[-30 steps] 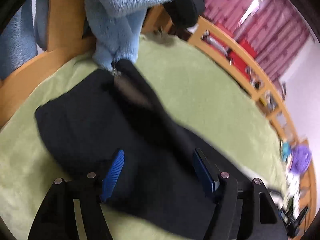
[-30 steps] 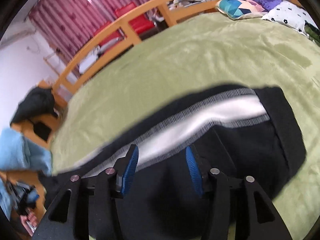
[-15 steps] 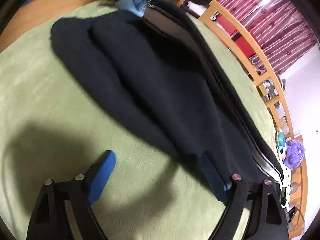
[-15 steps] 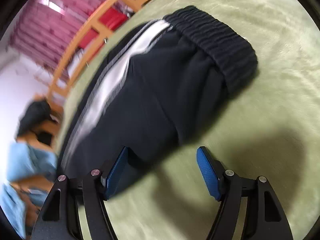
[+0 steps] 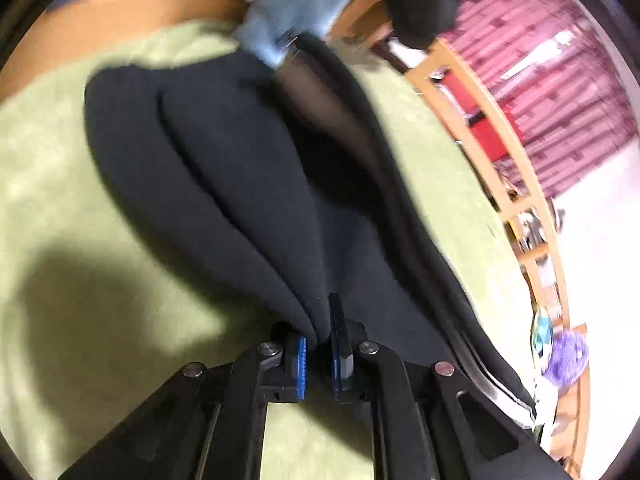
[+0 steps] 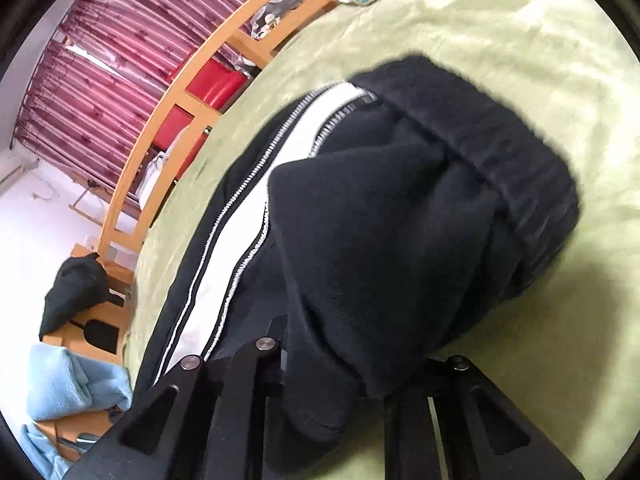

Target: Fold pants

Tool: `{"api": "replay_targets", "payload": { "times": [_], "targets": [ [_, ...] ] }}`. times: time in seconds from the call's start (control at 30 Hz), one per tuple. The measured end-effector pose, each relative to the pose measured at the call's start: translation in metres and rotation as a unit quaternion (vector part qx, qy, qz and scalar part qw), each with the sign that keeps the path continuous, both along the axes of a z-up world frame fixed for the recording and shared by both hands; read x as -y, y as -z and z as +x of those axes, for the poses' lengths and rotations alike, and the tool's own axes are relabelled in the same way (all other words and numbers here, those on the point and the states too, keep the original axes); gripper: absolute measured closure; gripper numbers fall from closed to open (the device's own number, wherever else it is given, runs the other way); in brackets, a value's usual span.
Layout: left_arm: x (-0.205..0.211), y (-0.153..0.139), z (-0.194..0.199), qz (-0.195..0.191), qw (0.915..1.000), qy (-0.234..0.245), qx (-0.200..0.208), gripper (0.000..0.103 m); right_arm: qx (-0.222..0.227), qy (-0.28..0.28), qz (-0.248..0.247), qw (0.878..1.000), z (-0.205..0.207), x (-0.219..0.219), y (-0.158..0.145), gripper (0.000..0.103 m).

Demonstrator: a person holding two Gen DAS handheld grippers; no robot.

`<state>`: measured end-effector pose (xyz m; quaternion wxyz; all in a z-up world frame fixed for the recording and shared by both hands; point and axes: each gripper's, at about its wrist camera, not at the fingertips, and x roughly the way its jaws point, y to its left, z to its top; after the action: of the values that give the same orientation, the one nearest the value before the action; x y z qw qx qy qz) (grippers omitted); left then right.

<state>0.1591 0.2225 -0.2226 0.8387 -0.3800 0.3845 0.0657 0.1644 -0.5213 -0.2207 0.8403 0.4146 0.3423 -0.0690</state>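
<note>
Left gripper [image 5: 319, 350]: jaws pinched almost together at 6 o'clock in the left wrist view; a fold of black fabric is clamped between the blue pads [image 5: 301, 362]; that's a firm bite on the near edge of the cloth.
Right gripper [image 6: 340, 392]: fingertips buried under bunched black fabric at 6 o'clock in the right wrist view; pads hidden, but the jaws are drawn in tight and the cloth is caught between them.
Pants [image 5: 256, 184]: black, stretched out from the left gripper up toward 11 and 12 o'clock, two legs lying side by side; blurred at the far end.
Waistband [image 6: 508, 152]: ribbed black band at 2 o'clock in the right wrist view, puffed up and bent over; the fabric heaps up from the right gripper toward it.
Side stripe [image 6: 256, 184]: white with grey stitched edging, running from 12 down to 8 o'clock along the pants.
Green blanket [image 5: 72, 288]: underneath everything, the pants resting on it; gripper shadow at 8 o'clock.
Bed rail [image 6: 168, 92]: wooden, curving beyond the blanket at 10 to 11 o'clock.
Curtain [image 6: 104, 64]: pink-red, behind the rail.
Blue fluffy cloth [image 6: 60, 384]: at 8 o'clock, off the blanket's end.
</note>
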Motion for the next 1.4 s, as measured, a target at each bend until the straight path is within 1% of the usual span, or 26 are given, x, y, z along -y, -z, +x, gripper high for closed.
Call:
{"api": "replay_targets", "payload": {
  "times": [0.1,0.13,0.2,0.23,0.33,0.43,0.5,0.53,0.57,0.6,0.63,0.67,0.7,0.73,0.77,0.8,0.87,0.93,0.97,1.03,1.1,1.17,1.2,1.27,1.3,1.4],
  "targets": [
    [0.024,-0.019,-0.031,0.014,0.9993,0.034,0.01,0.094,0.002,0.008,-0.017,1.0,-0.031,0.014,-0.017,0.088],
    [0.038,-0.024,-0.048,0.02,0.9986,0.048,0.01,0.094,0.001,0.012,-0.024,1.0,-0.044,0.022,-0.023,0.088],
    [0.058,-0.026,-0.072,0.019,0.9976,0.066,0.012,0.094,-0.007,0.013,-0.033,0.999,-0.073,0.047,-0.033,0.088],
    [0.071,-0.026,-0.091,0.018,0.9968,0.077,0.009,0.094,-0.011,0.014,-0.04,0.999,-0.089,0.06,-0.037,0.088],
    [0.106,-0.019,-0.14,-0.002,0.9945,0.104,-0.002,0.094,-0.032,0.021,-0.087,0.995,-0.135,0.093,-0.05,0.088],
    [0.13,-0.007,-0.186,-0.014,0.9919,0.124,-0.021,0.094,-0.058,0.03,-0.105,0.992,-0.185,0.126,-0.048,0.088],
    [0.137,0.002,-0.204,-0.006,0.9891,0.141,-0.04,0.09,-0.078,0.02,-0.11,0.991,-0.208,0.138,-0.039,0.085],
    [0.136,0.005,-0.208,-0.007,0.9873,0.15,-0.052,0.084,-0.091,0.007,-0.108,0.99,-0.217,0.141,-0.031,0.078],
    [0.128,0.01,-0.211,-0.007,0.9847,0.16,-0.069,0.072,-0.104,-0.006,-0.104,0.989,-0.22,0.143,-0.024,0.075],
    [0.123,0.011,-0.215,-0.005,0.9813,0.172,-0.086,0.067,-0.117,-0.016,-0.102,0.988,-0.226,0.142,-0.017,0.068],
    [0.122,0.006,-0.218,0.003,0.9785,0.182,-0.096,0.06,-0.128,-0.019,-0.108,0.986,-0.233,0.14,-0.013,0.062],
    [0.121,-0.004,-0.216,0.017,0.9781,0.187,-0.09,0.052,-0.134,-0.018,-0.12,0.984,-0.24,0.134,-0.013,0.059],
    [0.114,-0.014,-0.226,0.04,0.978,0.19,-0.075,0.048,-0.141,-0.015,-0.142,0.98,-0.248,0.128,-0.016,0.052],
    [0.108,-0.021,-0.23,0.054,0.9779,0.191,-0.066,0.04,-0.142,-0.014,-0.164,0.976,-0.257,0.119,-0.02,0.05],
    [0.099,-0.03,-0.237,0.073,0.9779,0.189,-0.052,0.037,-0.139,-0.012,-0.18,0.974,-0.262,0.111,-0.026,0.05],
    [0.091,-0.035,-0.241,0.083,0.9779,0.187,-0.045,0.036,-0.137,-0.01,-0.194,0.971,-0.268,0.104,-0.033,0.05],
    [0.07,-0.041,-0.241,0.101,0.9782,0.177,-0.039,0.036,-0.124,-0.001,-0.208,0.97,-0.276,0.092,-0.047,0.05],
    [0.061,-0.044,-0.227,0.114,0.9797,0.161,-0.034,0.036,-0.099,0.003,-0.201,0.975,-0.283,0.082,-0.059,0.049],
    [0.058,-0.044,-0.218,0.126,0.9793,0.153,-0.039,0.036,-0.089,-0.002,-0.191,0.978,-0.286,0.075,-0.064,0.049],
    [0.05,-0.043,-0.198,0.145,0.9768,0.151,-0.042,0.036,-0.069,-0.016,-0.171,0.983,-0.276,0.059,-0.073,0.049],
    [0.044,-0.041,-0.177,0.157,0.9755,0.147,-0.048,0.036,-0.059,-0.03,-0.171,0.983,-0.263,0.036,-0.076,0.049],
    [0.04,-0.037,-0.162,0.147,0.9785,0.141,-0.034,0.036,-0.058,-0.047,-0.18,0.981,-0.251,0.011,-0.078,0.049],
    [0.038,-0.035,-0.156,0.145,0.9787,0.143,-0.029,0.036,-0.059,-0.054,-0.181,0.98,-0.245,0.001,-0.077,0.05],
    [0.037,-0.026,-0.137,0.155,0.9764,0.146,-0.038,0.038,-0.062,-0.065,-0.173,0.981,-0.235,-0.02,-0.072,0.05],
    [0.041,-0.019,-0.132,0.153,0.9769,0.142,-0.044,0.038,-0.066,-0.072,-0.165,0.981,-0.232,-0.029,-0.07,0.05],
    [0.04,0.003,-0.117,0.111,0.9832,0.129,-0.066,0.039,-0.073,-0.084,-0.154,0.982,-0.231,-0.05,-0.064,0.05]
  ]
}}
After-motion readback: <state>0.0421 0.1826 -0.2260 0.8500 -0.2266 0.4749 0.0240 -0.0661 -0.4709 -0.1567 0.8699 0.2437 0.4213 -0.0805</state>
